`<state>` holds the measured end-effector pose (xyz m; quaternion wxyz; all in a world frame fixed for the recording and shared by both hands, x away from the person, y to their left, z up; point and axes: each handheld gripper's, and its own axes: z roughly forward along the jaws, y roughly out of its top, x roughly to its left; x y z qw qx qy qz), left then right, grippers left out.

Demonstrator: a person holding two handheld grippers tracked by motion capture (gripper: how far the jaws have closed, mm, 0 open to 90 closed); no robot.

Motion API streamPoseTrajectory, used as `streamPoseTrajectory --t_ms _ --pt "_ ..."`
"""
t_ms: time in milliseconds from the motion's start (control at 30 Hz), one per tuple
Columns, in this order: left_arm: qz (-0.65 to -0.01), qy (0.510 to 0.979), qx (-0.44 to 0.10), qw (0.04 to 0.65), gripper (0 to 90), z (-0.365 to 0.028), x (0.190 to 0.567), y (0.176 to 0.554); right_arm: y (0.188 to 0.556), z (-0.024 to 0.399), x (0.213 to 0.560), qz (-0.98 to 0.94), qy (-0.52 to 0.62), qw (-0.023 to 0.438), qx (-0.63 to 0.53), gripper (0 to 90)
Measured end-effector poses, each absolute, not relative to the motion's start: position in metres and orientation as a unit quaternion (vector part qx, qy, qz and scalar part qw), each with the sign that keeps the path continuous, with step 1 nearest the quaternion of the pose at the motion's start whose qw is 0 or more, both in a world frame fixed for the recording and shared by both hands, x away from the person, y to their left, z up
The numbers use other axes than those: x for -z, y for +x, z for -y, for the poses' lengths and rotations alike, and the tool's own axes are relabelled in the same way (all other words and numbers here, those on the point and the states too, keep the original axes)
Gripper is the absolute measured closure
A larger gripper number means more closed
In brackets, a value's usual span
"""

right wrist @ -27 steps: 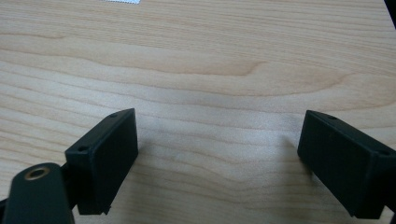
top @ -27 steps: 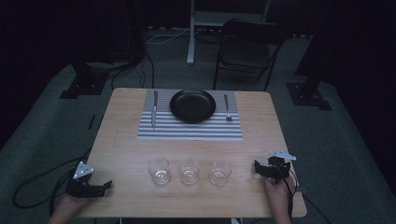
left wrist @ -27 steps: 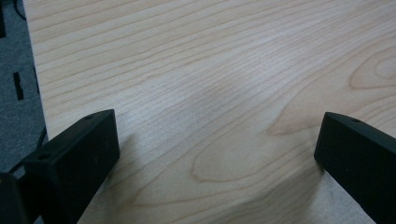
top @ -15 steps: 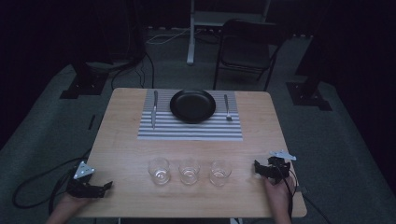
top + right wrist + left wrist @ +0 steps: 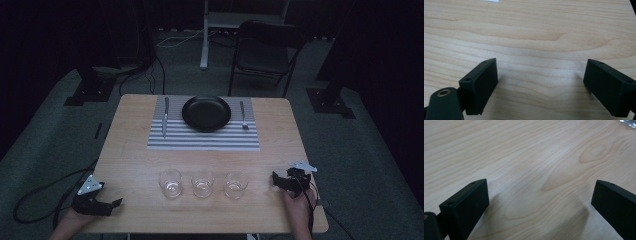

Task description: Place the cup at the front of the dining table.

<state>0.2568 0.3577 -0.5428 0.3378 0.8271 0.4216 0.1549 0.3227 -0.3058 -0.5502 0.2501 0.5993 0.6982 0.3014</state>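
We're looking at the wooden bench (image 5: 135, 165), largest of all. At its far side lies the striped mat (image 5: 200, 140), bearing a black plate (image 5: 206, 113), with what looks like a knife (image 5: 165, 116) left of the plate and a fork (image 5: 243, 115) right of it. Nearer us than the plate stand three glasses (image 5: 203, 184) in a row. Left of the glasses rests the left tool (image 5: 111, 205), jaws spread, nothing between. Right of the glasses sits the right tool (image 5: 276, 179), likewise spread wide.
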Motion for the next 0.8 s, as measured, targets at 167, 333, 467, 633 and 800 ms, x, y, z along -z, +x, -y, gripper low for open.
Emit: streamPoseTrajectory --t_ms 167,333,467,633,800 --pt "-0.404 0.835 -0.147 0.343 1.8 -0.349 0.542 0.258 0.323 0.306 0.550 -0.698 0.599 0.250 -0.301 11.7" --pt "-0.388 0.843 -0.141 0.345 1.9 -0.338 0.542 0.258 0.323 0.306 0.550 -0.698 0.599 0.250 -0.301 11.7" --pt "-0.370 0.853 -0.134 0.342 1.9 -0.324 0.542 0.260 0.323 0.306 0.550 -0.698 0.599 0.250 -0.301 11.7" --pt "-0.365 0.854 -0.130 0.347 2.1 -0.320 0.542 0.261 0.323 0.306 0.550 -0.698 0.599 0.250 -0.301 11.7" --pt "-0.355 0.859 -0.123 0.348 2.1 -0.311 0.542 0.264 0.323 0.306 0.550 -0.698 0.599 0.250 -0.302 11.7"
